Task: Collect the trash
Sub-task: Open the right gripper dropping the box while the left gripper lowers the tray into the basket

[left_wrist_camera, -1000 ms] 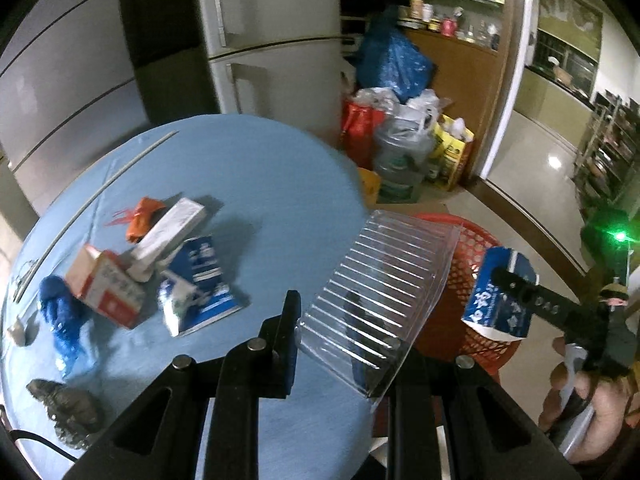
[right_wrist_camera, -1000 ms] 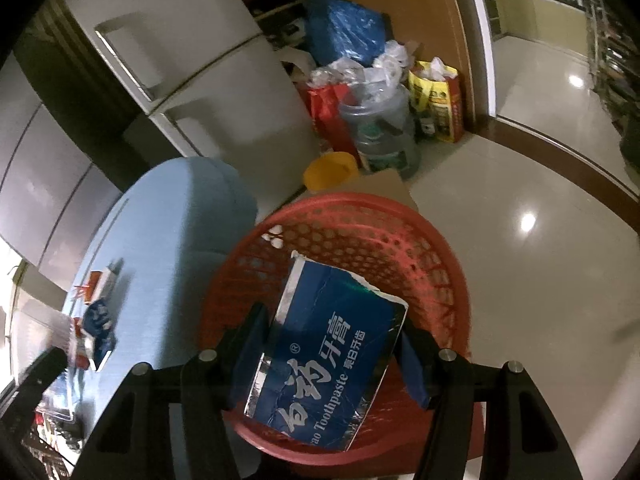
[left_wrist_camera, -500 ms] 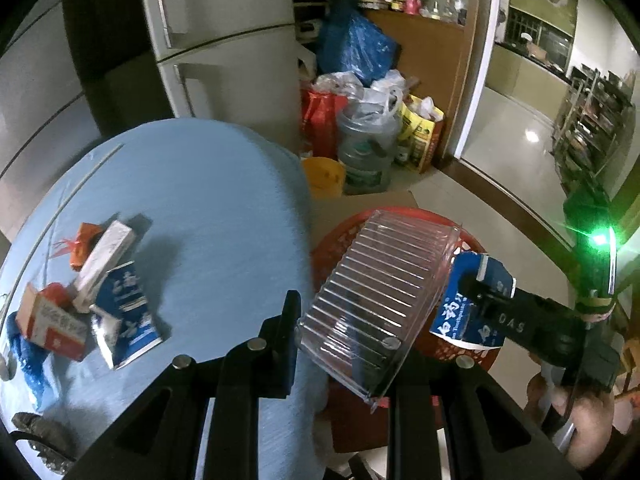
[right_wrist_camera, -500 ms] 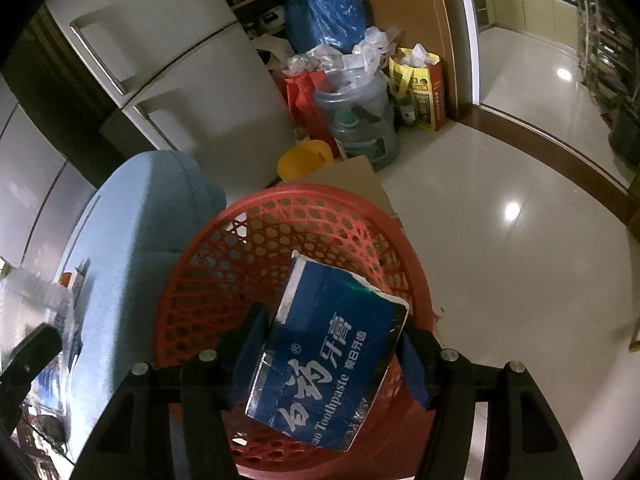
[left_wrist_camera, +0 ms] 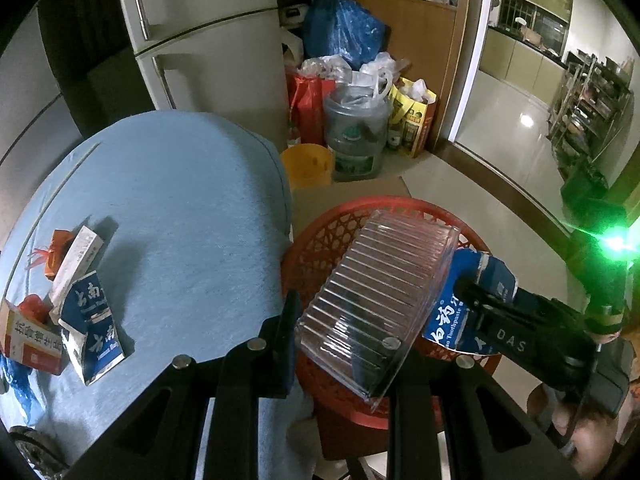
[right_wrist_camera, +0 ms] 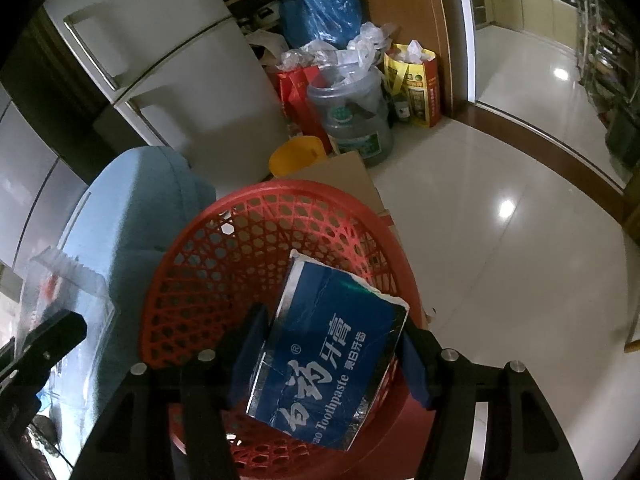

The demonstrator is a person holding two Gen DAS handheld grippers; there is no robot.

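- Now my right hand-held gripper (right_wrist_camera: 332, 364) hangs over the red basket (right_wrist_camera: 224, 216) with its jaws opening around the toothpaste box (right_wrist_camera: 328, 364); a second ago they gripped it tighter. The box sits between them, tilted, its low end above the basket floor, and the left pad looks clear of it.
- My left hand-held gripper (left_wrist_camera: 340, 356) is clamped as tight as it goes on the edge of the clear ribbed tray (left_wrist_camera: 380, 300). Since a second ago it has swung off the table (left_wrist_camera: 180, 208); the tray now hangs ahead of it, above the basket's near side, just beside the box.
- That means, as I judge it, the box is about to drop in, and the tray goes next.
- Back to my left, more trash waits on the table: two cartons (left_wrist_camera: 88, 320), a red box (left_wrist_camera: 28, 336), and an orange scrap (left_wrist_camera: 56, 248).
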